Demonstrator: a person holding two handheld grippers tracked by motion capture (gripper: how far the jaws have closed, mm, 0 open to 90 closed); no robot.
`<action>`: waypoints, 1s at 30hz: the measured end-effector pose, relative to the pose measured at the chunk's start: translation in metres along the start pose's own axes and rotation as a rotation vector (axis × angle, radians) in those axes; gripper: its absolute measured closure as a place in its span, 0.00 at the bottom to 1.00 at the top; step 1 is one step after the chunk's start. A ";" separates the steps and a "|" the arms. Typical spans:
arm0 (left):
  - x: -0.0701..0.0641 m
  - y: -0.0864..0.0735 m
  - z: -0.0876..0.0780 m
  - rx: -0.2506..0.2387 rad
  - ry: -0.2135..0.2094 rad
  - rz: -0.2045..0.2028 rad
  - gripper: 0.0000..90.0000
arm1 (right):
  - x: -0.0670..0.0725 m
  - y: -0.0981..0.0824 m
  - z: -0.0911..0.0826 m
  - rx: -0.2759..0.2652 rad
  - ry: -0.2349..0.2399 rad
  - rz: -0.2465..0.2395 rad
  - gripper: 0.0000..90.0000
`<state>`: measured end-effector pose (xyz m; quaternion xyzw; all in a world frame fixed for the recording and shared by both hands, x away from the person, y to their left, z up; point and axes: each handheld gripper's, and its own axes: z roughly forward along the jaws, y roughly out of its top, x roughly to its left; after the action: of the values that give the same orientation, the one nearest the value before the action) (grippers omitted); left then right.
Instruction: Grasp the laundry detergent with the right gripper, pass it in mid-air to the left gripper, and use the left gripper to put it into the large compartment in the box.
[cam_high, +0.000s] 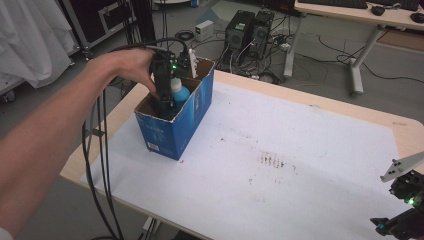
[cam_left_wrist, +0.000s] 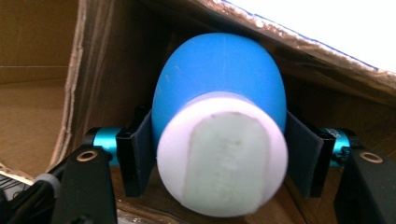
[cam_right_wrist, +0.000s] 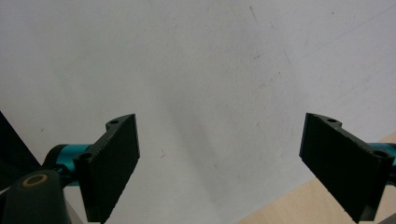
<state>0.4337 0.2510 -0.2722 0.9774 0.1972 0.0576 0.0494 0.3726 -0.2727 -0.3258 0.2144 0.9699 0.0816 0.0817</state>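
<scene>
- nearest, at the bottom right corner of the high view, the right gripper (cam_high: 400, 210) hangs over the edge of the white mat (cam_high: 300, 165); in the right gripper view its two black jaws stand wide apart with only bare mat between them and a strip of the light wooden table (cam_right_wrist: 299, 205) below.
- further in, the mat covers most of the table top and carries a patch of small reddish-brown stains (cam_high: 272, 161) near its middle.
- beyond that, at the far left of the mat, stands an open blue cardboard box (cam_high: 172, 127) with a torn brown rim.
- inside it, the left gripper (cam_high: 164, 97) reaches down from above, held by the person's left hand (cam_high: 127, 67), black cables trailing off the table edge.
- between its jaws sits the blue plastic bottle with a white cap (cam_left_wrist: 219, 135), inside the box against a brown inner wall.
- the bottle's long axis runs along the gripper's line of sight: the cap points back toward the camera, the rounded blue body away into the box; in the high view it stands roughly upright, cap up.
- the dark pads (cam_left_wrist: 303, 154) flank the bottle's sides at a narrow spread; whether they press on it or have just let go i cannot tell.
</scene>
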 end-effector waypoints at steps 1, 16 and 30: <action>0.000 0.000 0.000 -0.002 0.003 -0.001 0.38 | 0.000 0.000 0.000 -0.001 0.000 0.003 0.13; 0.002 0.001 -0.006 0.009 0.023 -0.031 0.27 | 0.001 -0.003 0.001 0.001 -0.003 -0.001 0.13; 0.000 0.004 -0.025 0.009 0.047 -0.033 0.26 | 0.002 -0.003 0.000 -0.003 -0.005 0.008 0.13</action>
<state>0.4317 0.2494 -0.2468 0.9727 0.2146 0.0785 0.0412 0.3692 -0.2747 -0.3264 0.2181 0.9687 0.0830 0.0843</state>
